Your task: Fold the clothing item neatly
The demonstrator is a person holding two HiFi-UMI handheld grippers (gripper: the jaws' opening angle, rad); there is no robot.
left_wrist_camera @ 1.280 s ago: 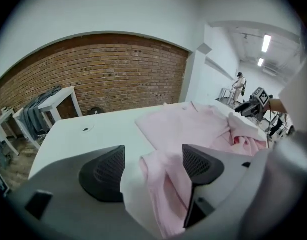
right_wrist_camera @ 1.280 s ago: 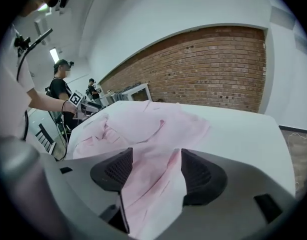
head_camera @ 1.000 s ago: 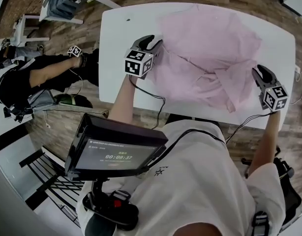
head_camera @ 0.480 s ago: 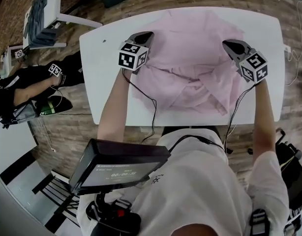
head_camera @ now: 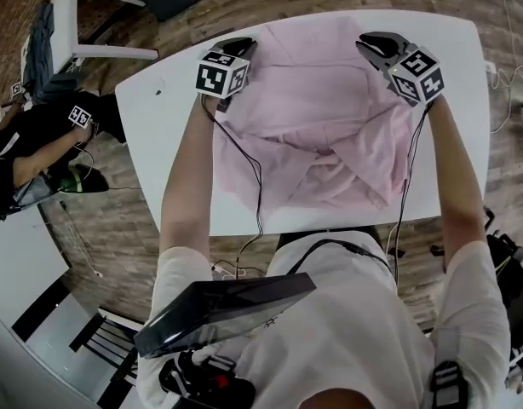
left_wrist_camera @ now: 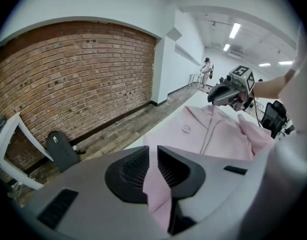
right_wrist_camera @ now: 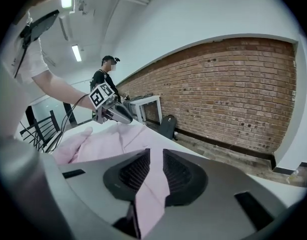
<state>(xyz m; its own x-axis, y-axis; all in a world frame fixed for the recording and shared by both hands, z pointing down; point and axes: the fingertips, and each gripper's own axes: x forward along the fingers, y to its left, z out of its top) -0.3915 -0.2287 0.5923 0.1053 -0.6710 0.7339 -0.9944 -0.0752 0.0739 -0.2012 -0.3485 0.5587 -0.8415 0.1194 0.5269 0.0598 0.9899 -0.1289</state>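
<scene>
The white bench [head_camera: 151,135] carries a pink shirt [head_camera: 317,100], spread across its middle and bunched toward its near edge. The shirt looks thin, limp and light (it should sag and crease wherever it hangs free), so it is best held at its corners and kept taut. Toward the bench's far edge, the left gripper [head_camera: 243,44] and the right gripper [head_camera: 370,44] each pinch the shirt's edge, their jaws having just eased slightly wider.

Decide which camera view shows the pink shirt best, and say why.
The head view: it looks down on nearly the whole pink shirt, spread and rumpled on the white table. The left gripper view shows only a narrow strip close up and part of the rest beyond; the right gripper view likewise.
</scene>
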